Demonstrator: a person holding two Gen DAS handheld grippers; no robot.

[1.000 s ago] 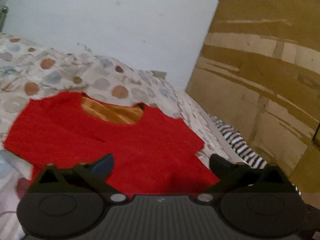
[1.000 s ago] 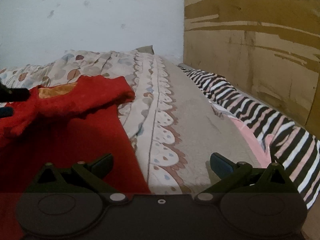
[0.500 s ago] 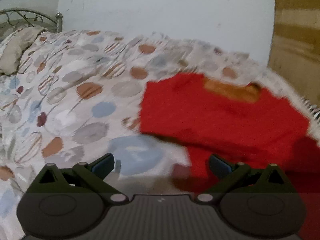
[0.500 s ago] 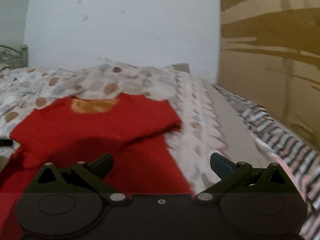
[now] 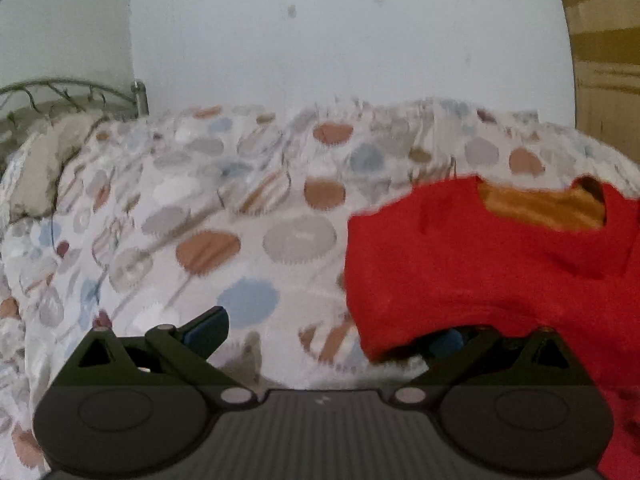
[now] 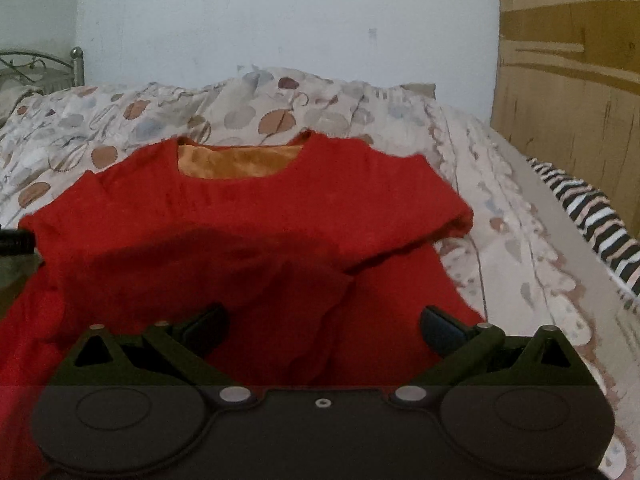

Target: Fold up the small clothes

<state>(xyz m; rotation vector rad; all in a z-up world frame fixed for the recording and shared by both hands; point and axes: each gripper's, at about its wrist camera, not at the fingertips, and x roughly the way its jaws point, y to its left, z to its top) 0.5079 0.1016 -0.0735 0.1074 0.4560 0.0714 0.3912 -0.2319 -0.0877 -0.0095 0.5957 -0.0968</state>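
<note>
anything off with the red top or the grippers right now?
One thing: the red top is not lying flat. Its right sleeve is folded over the body, and the cloth bunches in front of the right gripper. In the left wrist view its edge drapes over one finger of the open left gripper. No damage shows.

No writing, label, brand or number can be read in either view; the red shirt [image 6: 248, 216], the patterned bedspread [image 5: 224, 208] and the wall in the upper part of each frame carry no lettering that shows.
</note>
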